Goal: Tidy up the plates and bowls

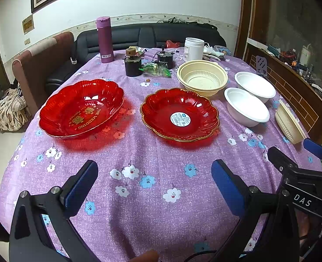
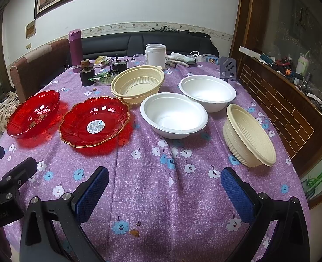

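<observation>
Two red scalloped plates lie on the purple floral tablecloth: one with gold lettering [image 1: 81,109] [image 2: 33,114] at the left, one with a round sticker [image 1: 179,114] [image 2: 94,122] beside it. Two white bowls stand to the right, a near one [image 1: 246,109] [image 2: 174,114] and a far one [image 1: 255,86] [image 2: 207,91]. A cream bowl [image 1: 202,77] [image 2: 138,83] stands behind, and another cream bowl [image 1: 289,123] [image 2: 249,135] sits tilted at the far right. My left gripper [image 1: 155,181] is open and empty above the near cloth. My right gripper [image 2: 164,188] is open and empty too.
At the back of the table stand a purple flask [image 1: 105,40] [image 2: 75,51], a white jar [image 1: 193,49] [image 2: 155,54], a black pot [image 1: 133,66], a small motor [image 1: 165,60], green wrappers and gloves. A sofa and a chair are behind; a wooden cabinet [image 2: 291,100] is at the right.
</observation>
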`<state>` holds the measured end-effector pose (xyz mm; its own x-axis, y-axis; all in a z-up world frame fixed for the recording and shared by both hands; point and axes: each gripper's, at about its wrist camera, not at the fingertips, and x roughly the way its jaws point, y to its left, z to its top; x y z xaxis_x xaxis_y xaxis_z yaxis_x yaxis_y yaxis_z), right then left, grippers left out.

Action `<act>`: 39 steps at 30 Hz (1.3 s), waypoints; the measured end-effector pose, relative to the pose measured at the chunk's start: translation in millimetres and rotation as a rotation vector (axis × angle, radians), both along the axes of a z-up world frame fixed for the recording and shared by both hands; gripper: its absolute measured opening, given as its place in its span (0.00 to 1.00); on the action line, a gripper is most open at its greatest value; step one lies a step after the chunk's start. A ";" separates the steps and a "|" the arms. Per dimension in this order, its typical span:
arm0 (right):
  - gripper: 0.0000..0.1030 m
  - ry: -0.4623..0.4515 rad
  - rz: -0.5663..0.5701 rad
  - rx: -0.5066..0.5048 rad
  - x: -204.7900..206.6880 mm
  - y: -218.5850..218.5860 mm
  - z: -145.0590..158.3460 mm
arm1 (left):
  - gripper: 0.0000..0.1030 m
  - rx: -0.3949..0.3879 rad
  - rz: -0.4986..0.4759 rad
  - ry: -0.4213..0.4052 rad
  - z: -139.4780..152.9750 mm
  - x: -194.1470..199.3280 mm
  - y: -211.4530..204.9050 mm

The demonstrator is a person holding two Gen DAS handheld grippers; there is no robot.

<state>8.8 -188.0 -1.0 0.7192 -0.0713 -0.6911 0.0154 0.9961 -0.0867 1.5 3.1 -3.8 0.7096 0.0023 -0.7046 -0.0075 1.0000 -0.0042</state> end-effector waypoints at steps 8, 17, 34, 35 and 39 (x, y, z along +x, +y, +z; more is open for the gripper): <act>1.00 -0.003 -0.001 -0.004 -0.3 -0.5 0.1 | 1.00 -0.002 0.001 0.002 -0.5 -0.3 0.0; 1.00 -0.002 -0.002 -0.004 -0.2 -0.9 -1.2 | 1.00 -0.002 0.000 0.005 -1.4 1.1 0.4; 1.00 0.000 -0.001 -0.004 0.6 -0.9 -1.2 | 1.00 -0.005 0.000 0.013 -3.3 2.4 1.0; 1.00 0.000 -0.001 -0.004 0.4 -0.8 -1.2 | 1.00 -0.005 0.001 0.013 -3.3 2.4 0.9; 1.00 0.001 0.000 -0.005 1.2 -0.6 -0.8 | 1.00 -0.008 0.003 0.016 -4.1 3.0 2.0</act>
